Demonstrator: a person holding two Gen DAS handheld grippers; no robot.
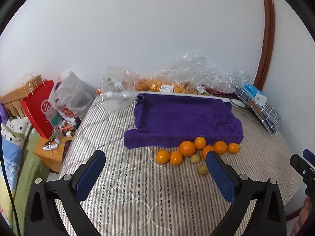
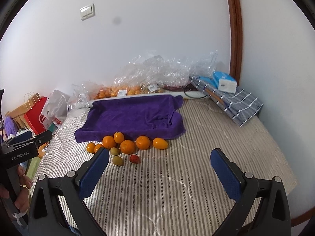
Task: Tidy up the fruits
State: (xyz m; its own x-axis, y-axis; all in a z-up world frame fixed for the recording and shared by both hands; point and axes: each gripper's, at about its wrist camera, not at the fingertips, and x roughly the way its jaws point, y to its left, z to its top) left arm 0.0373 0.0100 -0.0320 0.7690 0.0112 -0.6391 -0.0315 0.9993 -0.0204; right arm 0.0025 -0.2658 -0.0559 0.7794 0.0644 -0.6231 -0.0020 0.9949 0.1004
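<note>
Black hand-held gripper [image 2: 159, 159] (blue pads [image 2: 94, 174])

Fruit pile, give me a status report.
Left gripper open, empty. Right gripper open, empty. Fruit pile loose on bed beside purple towel. Nothing blocking.

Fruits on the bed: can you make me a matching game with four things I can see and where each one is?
Things:
1. purple towel
2. strawberry
3. tissue pack
4. red paper bag

Places:
A. on the folded checked cloth
B. off the bed's left side
C. spread just behind the oranges
D. alone, nearer the camera than the oranges

Pairs: 1-C, 2-D, 3-A, 4-B
</note>
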